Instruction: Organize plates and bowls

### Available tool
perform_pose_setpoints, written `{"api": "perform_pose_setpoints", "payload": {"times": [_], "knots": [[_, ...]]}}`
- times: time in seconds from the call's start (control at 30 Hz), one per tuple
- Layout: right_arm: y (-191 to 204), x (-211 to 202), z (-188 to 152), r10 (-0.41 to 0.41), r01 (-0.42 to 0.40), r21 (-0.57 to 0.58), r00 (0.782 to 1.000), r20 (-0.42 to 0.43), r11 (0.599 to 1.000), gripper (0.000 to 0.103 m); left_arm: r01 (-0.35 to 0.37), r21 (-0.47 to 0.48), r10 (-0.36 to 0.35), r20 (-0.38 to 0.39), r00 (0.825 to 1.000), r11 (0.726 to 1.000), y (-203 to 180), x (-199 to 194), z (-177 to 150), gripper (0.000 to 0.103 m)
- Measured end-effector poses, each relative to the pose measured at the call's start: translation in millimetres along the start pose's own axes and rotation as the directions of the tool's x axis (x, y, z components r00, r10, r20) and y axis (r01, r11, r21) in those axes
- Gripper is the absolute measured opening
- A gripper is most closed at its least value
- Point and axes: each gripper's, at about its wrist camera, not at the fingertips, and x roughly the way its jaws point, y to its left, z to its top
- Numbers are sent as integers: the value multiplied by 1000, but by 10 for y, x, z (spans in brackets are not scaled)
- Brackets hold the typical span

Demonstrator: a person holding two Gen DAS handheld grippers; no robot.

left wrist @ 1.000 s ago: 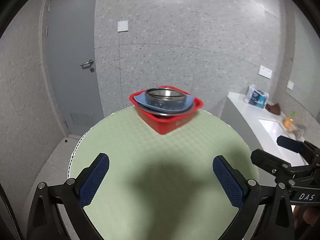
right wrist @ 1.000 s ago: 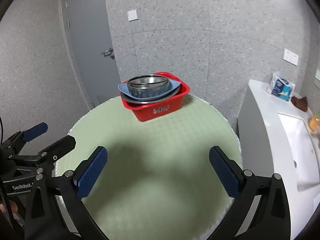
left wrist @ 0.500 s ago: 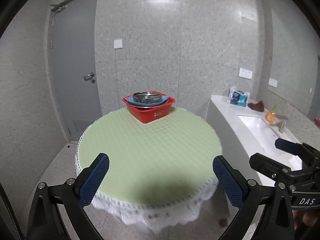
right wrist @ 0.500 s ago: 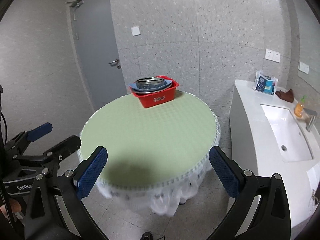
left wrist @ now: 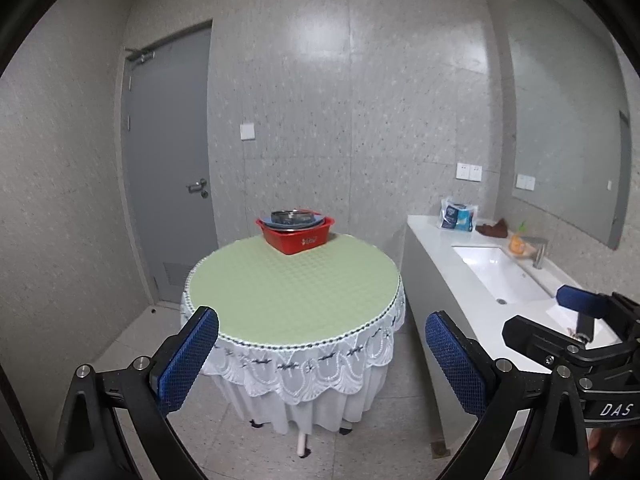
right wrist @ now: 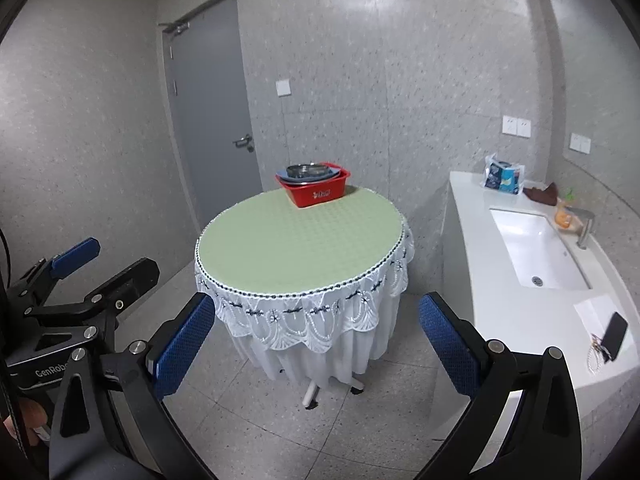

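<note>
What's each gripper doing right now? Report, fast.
Left gripper: open, holding nothing, short of the round table.
Right gripper: open, holding nothing.

1. Washroom-type rm: white counter (right wrist: 516, 320) w/ sunken sink (right wrist: 536, 248) & faucet (right wrist: 585, 228), mirror (left wrist: 568, 120) above.
2. Speckled grey tile walls, grey door (right wrist: 208, 120).
3. Round table (right wrist: 300, 240), lace-edged cloth, mid-floor.

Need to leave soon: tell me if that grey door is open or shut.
Shut: the door sits flush in its frame, with no gap showing.
</note>
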Motion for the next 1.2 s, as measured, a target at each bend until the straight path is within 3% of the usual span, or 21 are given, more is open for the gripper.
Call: {"api": "perform_pose_setpoints", "payload": {"times": [0.33, 0.63, 0.9, 1.2], "knots": [[538, -759, -448, -60, 63, -20, 992, 108, 998, 103, -9, 27, 8, 51, 999, 1000, 261, -913, -533, 102], [1008, -1157, -977, -93, 94, -6, 990, 109, 996, 103, 19, 0, -19, 11, 1000, 1000, 625, -1550, -899, 102], [1158, -1355, -1176, -124, 125, -5, 986, 115, 992, 103, 31, -13, -31, 6, 1000, 999, 748, -1752, -932, 102], [1190, -1365, -1141, -134, 136, -10, 983, 125, 991, 103, 31, -7, -30, 26, 999, 1000, 816, -1700, -858, 102]]}}
